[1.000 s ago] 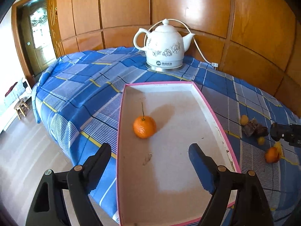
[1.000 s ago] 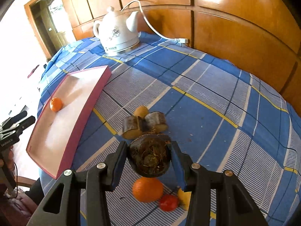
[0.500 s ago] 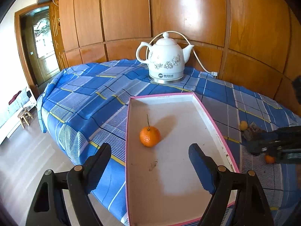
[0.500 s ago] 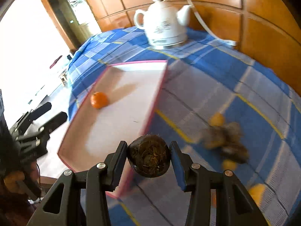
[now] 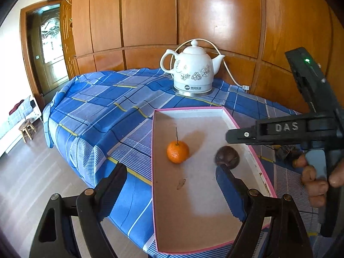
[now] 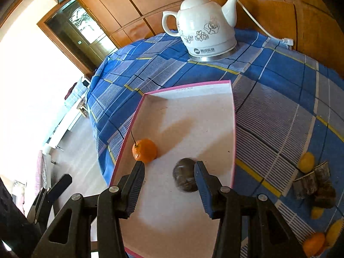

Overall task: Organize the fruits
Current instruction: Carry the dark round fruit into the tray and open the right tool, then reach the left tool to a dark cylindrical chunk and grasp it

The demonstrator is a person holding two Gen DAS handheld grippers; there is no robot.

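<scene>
A: Two fruits in the tray (image 6: 233, 129) – orange (image 6: 144, 150), brown fruit (image 6: 185, 177) just beside it, right gripper (image 6: 169, 179) wide

B: Left gripper (image 5: 169, 188) wide, empty; several fruits (image 6: 316, 185) outside the tray

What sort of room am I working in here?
Likely a home dining or living room: a table under a blue plaid cloth, a white ceramic electric kettle plugged in by wood-panelled walls, and a glazed wooden door.

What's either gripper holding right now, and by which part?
Nothing. The right gripper is open above the tray, and the brown fruit lies loose between its jaws. The left gripper is open and empty.
</scene>
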